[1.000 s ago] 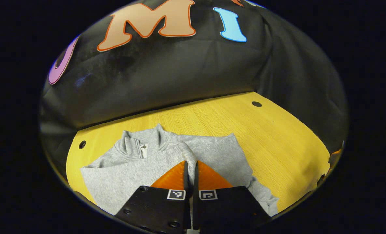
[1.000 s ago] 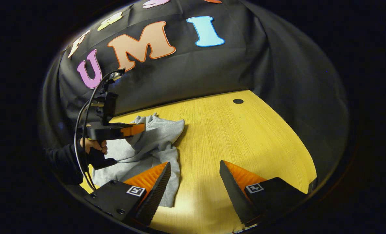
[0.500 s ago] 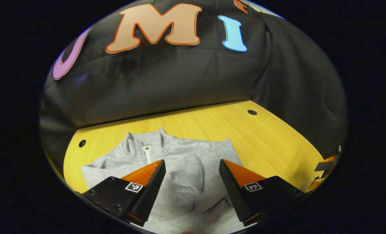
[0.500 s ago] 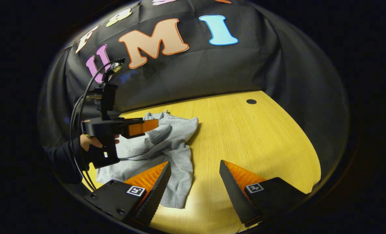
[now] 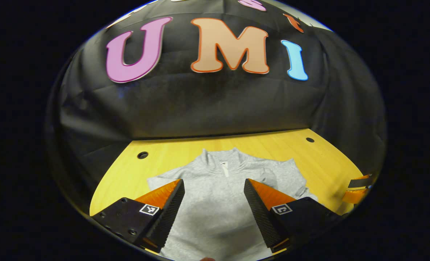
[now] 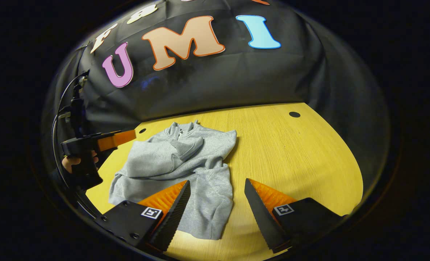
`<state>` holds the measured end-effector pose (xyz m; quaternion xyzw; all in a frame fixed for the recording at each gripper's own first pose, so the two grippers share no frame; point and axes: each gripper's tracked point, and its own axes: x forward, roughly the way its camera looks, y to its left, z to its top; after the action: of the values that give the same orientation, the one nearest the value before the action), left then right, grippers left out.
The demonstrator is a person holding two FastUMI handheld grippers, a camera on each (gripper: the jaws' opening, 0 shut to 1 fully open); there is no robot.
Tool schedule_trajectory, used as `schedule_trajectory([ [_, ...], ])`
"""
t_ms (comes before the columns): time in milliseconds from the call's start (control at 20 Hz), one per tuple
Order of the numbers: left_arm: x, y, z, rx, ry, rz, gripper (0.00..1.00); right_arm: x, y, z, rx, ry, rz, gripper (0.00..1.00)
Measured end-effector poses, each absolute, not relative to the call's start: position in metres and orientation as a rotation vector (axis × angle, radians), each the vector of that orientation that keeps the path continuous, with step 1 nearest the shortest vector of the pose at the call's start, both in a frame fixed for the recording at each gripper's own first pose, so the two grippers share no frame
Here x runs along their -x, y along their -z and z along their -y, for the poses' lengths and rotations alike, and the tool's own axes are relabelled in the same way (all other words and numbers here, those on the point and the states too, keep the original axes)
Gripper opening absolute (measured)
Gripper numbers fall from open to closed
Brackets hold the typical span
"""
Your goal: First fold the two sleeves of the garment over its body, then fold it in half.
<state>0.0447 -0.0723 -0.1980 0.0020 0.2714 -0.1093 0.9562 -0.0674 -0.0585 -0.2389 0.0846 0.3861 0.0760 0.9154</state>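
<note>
Folding stage: sleeves look folded over the grey garment (image 6: 186, 163) on the yellow table (image 6: 291, 152); halving remains.
Left gripper (image 5: 214, 203): jaws apart, empty.
Right gripper (image 6: 216, 203): jaws apart, empty.
Risk: a shallow pinch could drag the folded sleeve (image 6: 171, 154) loose.

Light: bright on the table (image 6: 291, 156), dim at the wall
Shadows: soft, beside the garment (image 6: 186, 159)
Focus: sharp
Edges: fisheye bends the table's rim
</note>
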Motion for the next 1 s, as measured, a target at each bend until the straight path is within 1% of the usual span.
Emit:
schedule_trajectory([
  [450, 0.046, 0.253, -0.026, -0.035, 0.111, -0.71, 0.97, 0.096, 0.267, 0.046, -0.081, -0.179, -0.883, 0.96],
  [750, 0.1, 0.285, -0.052, -0.035, 0.08, -0.815, 0.98, 0.113, 0.288, 0.039, -0.047, -0.184, -0.935, 0.96],
  [800, 0.107, 0.289, -0.055, -0.039, 0.077, -0.831, 0.98, 0.116, 0.292, 0.039, -0.039, -0.184, -0.944, 0.91],
  [850, 0.113, 0.294, -0.058, -0.051, 0.071, -0.844, 0.98, 0.119, 0.296, 0.04, -0.029, -0.184, -0.951, 0.91],
  [900, 0.118, 0.299, -0.061, -0.061, 0.069, -0.854, 0.98, 0.124, 0.298, 0.039, -0.026, -0.184, -0.964, 0.96],
  [1000, 0.127, 0.307, -0.064, -0.061, 0.071, -0.877, 0.98, 0.132, 0.303, 0.04, -0.024, -0.179, -0.985, 0.96],
])
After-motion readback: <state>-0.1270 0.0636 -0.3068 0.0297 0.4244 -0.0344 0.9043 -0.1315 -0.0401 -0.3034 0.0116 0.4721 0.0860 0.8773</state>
